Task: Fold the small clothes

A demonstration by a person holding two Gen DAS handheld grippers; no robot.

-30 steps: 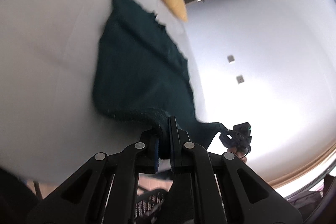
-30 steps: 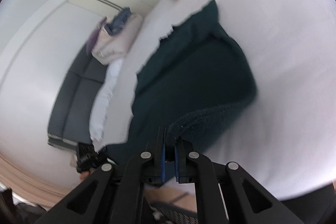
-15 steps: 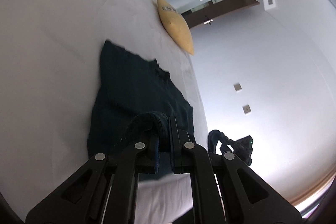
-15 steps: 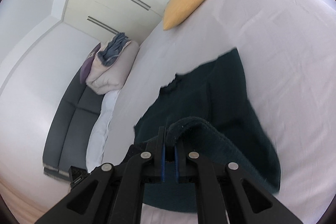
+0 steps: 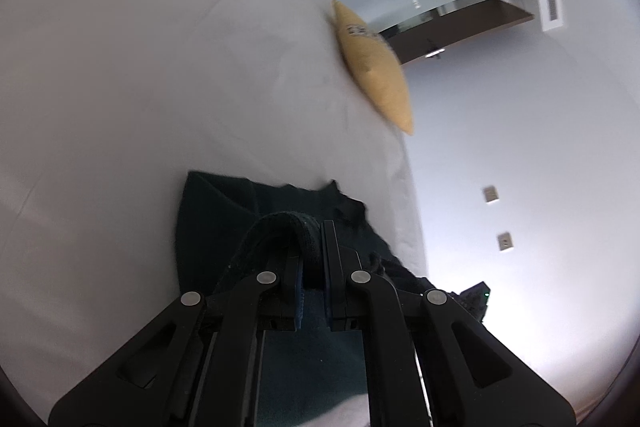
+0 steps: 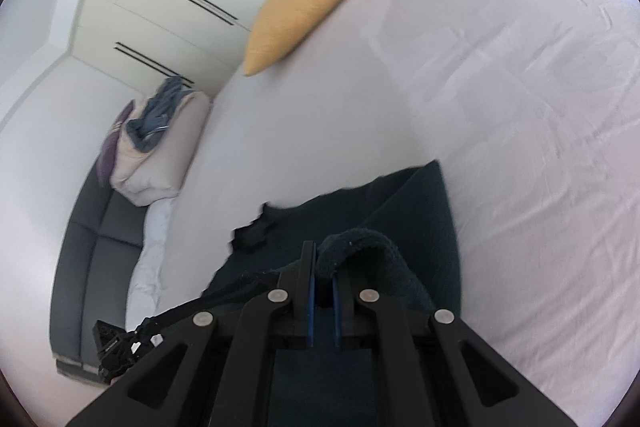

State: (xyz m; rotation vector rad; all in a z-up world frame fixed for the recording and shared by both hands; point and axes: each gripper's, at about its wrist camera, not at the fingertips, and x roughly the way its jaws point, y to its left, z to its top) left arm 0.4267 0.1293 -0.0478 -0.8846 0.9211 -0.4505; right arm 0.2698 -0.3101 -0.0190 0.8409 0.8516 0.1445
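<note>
A dark teal knitted garment lies on the white bed sheet. My left gripper is shut on a thick hem of it, which loops over the fingertips. My right gripper is shut on the hem at the garment's other side. Both hold the hem over the part that lies flat. The right gripper shows small at the lower right of the left wrist view; the left one shows at the lower left of the right wrist view.
A yellow cushion lies at the far end of the bed, also in the right wrist view. A grey sofa with piled bedding stands beside the bed. White wardrobes line the wall.
Both grippers have carried the held hem forward toward the cushion end. The garment has doubled over itself, so less of it shows ahead of the fingers.
</note>
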